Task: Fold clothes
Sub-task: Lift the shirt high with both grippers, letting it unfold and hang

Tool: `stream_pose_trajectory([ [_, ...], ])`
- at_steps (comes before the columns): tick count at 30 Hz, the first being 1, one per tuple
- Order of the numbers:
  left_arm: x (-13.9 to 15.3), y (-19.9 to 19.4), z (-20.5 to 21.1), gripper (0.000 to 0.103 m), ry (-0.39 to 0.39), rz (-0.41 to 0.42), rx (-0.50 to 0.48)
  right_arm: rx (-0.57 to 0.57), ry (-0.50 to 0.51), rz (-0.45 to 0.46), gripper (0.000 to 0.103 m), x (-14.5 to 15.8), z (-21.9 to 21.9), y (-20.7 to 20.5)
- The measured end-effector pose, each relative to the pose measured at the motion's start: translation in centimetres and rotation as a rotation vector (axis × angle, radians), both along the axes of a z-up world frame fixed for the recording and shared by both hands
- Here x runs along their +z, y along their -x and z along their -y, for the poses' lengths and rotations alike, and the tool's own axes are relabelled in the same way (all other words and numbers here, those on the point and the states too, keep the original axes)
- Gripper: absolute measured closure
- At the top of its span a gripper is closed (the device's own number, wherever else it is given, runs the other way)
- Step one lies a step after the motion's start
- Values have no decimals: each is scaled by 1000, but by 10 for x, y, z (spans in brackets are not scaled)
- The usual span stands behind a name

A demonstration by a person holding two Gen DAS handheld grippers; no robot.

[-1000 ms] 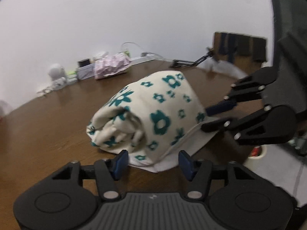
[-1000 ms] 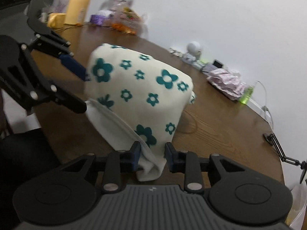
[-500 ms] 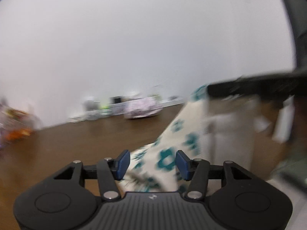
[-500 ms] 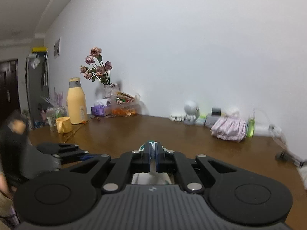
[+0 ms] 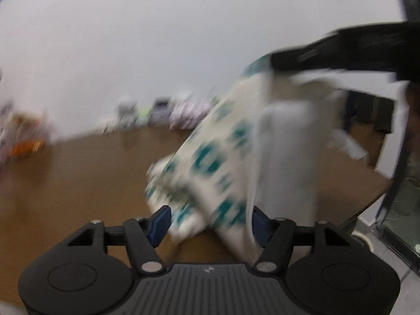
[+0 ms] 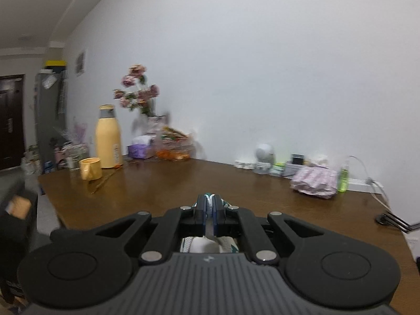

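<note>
Brown wooden counter [image 6: 236, 183] below, cluttered along wall. Right tool [image 6: 209, 204] clamped shut on cream teal-flowered cloth [image 5: 218, 147], hanging at 1 o'clock in left view. Left tool [image 5: 210, 223] half-open, jaws just widening, cloth loose between. Risk: single pinch slips, cloth drops bunched; swinging hem evades left tool.

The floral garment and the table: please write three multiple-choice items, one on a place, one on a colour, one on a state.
1. Where does the yellow mug stand?
A. beside the tall yellow bottle
B. against the green bottle
C. under the garment

2. What colour are the flowers printed on the cream garment?
A. red
B. teal
C. black

3. How does the right gripper stand?
A. wide open, empty
B. shut on the garment
C. shut on the mug

Answers: 1 A, the mug sits next to the yellow bottle at the table's far left end. 2 B, the blurred prints are teal on cream. 3 B, cloth shows between its closed pads, and the garment hangs from it.
</note>
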State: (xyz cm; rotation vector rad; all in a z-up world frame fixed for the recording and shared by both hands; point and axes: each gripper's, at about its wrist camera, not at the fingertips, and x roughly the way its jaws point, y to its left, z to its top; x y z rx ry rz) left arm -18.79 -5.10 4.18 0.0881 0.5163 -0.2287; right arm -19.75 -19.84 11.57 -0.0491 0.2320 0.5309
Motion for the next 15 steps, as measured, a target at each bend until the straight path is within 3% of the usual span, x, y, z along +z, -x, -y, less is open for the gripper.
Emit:
stream_pose_trajectory([
  [3,-7,-6,-2,47,-34,-34,11,-30,-17,-35,100,-7,10,3],
  [5,-9,-5,4,59,-78,-32,-7,-46,-18,-55,100,-14,14,5],
  [7,-15,-4,8,90,-84,-61,-50,-74,5,-63,100,-22,15,7],
  [8,-18,-5,9,96,-73,-84,-72,-88,17,-66,100,-26,16,8],
  [11,-25,-2,6,100,-48,-118,-105,-161,127,-61,100,-47,13,10],
  [15,-10,-5,-7,101,-31,-55,-93,-190,251,-66,99,-79,7,13],
])
